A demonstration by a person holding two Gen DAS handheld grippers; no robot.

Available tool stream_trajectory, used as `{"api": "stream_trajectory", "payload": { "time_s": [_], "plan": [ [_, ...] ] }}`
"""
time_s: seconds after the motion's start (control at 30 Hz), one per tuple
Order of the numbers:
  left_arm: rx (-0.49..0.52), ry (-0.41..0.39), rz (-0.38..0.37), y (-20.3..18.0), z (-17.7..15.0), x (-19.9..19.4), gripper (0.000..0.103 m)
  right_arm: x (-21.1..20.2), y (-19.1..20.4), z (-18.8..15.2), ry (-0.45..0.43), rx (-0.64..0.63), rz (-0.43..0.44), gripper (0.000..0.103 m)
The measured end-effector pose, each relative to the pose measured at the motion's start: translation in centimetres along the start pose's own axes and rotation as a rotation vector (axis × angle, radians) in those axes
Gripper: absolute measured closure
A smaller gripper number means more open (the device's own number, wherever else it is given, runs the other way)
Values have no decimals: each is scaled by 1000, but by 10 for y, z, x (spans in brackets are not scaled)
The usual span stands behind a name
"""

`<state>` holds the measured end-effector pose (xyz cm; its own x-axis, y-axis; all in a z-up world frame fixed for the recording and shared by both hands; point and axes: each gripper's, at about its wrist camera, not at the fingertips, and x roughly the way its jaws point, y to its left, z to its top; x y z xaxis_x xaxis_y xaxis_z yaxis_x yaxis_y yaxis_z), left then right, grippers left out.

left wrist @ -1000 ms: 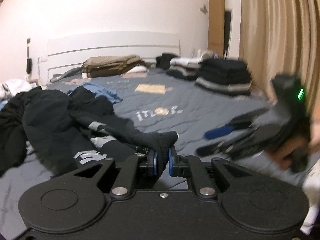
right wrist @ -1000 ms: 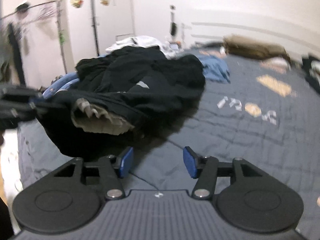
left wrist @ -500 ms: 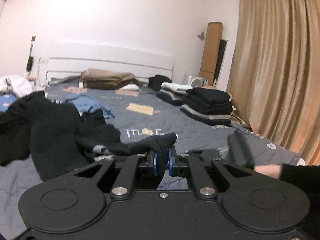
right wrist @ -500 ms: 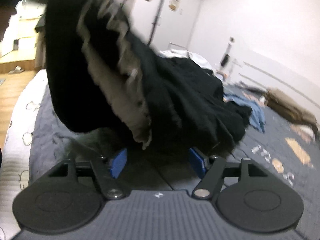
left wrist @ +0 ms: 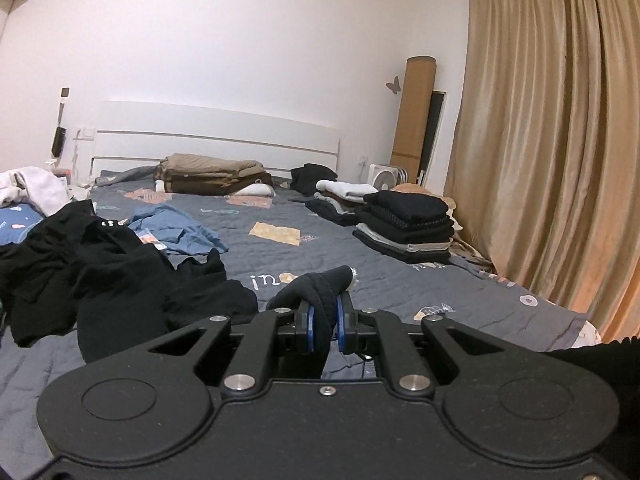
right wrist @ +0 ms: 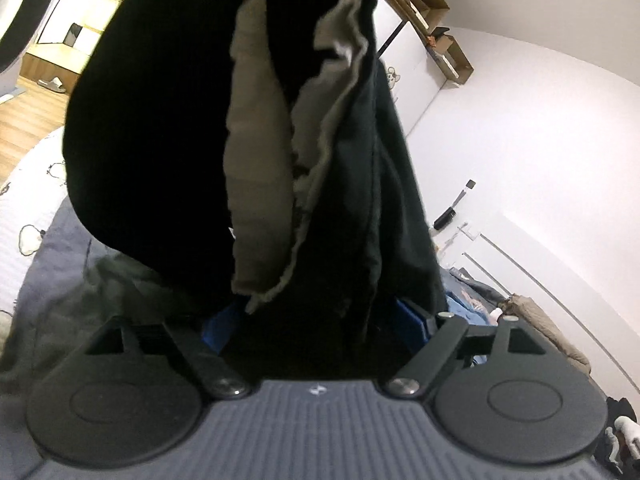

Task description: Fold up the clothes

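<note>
We see a soft matt black garment with a rough-edged grey cloth lining. The bed wears quilted, stitched grey cloth, and at three o'clock hangs a faintly glossy tan curtain.

Warm indoor light, even, source overhead and out of sight. White wall bright, nearly washed out. Curtain glows orange low at right. Left wrist view sharp; strong fisheye bend at edges, black corners. Soft shadows under dark clothes pile. Right wrist view dimmer: hanging black garment fills centre, crushed to pure black, slightly blurred at its pale lining. Floor beyond brightly lit.
</note>
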<state>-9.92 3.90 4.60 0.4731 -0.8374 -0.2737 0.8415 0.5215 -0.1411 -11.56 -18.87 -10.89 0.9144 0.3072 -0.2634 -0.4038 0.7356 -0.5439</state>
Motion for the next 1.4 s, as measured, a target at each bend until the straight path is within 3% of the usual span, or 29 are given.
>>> {"api": "stream_trajectory", "payload": {
  "time_s": [0.07,0.1,0.13,0.23,0.4,0.5,0.57,0.7,0.77,0.97,1.2,1.27,1.3,1.33,1.37,1.4],
  "plan": [
    [4,5,5,0,0,-1,93,0,-11,0,-10,95,35,51],
    [4,8,9,1,0,-2,93,0,-17,1,-7,130,43,74],
    [3,9,14,3,0,-3,93,-1,-23,2,-5,164,50,78],
    [-4,5,32,7,-1,-4,93,-10,-38,7,-23,207,12,82],
    [49,26,153,3,-6,-4,89,-37,-80,21,-82,393,-26,84],
    [75,71,201,-1,-16,-2,65,-56,-106,22,-135,520,-42,84],
    [99,93,229,-7,-23,-1,32,-61,-116,24,-143,571,-45,85],
    [227,138,227,-30,-40,-1,24,-63,-122,19,-135,602,-42,85],
    [295,183,215,-42,-53,7,15,-68,-121,19,-126,597,-52,85],
    [424,271,184,-76,-95,50,14,-73,-122,23,-124,609,-81,85],
    [647,315,357,-91,-136,111,17,-75,-131,21,-133,632,-113,86],
    [638,333,384,-82,-137,120,46,-76,-132,19,-133,640,-118,86],
    [624,343,394,-75,-136,124,55,-77,-133,18,-132,645,-120,86],
    [594,351,401,-68,-133,126,79,-77,-134,17,-131,654,-128,86],
    [548,348,404,-59,-127,124,92,-78,-136,15,-129,662,-137,86],
    [506,338,410,-51,-121,119,92,-79,-137,14,-128,671,-145,86]
  ]
}}
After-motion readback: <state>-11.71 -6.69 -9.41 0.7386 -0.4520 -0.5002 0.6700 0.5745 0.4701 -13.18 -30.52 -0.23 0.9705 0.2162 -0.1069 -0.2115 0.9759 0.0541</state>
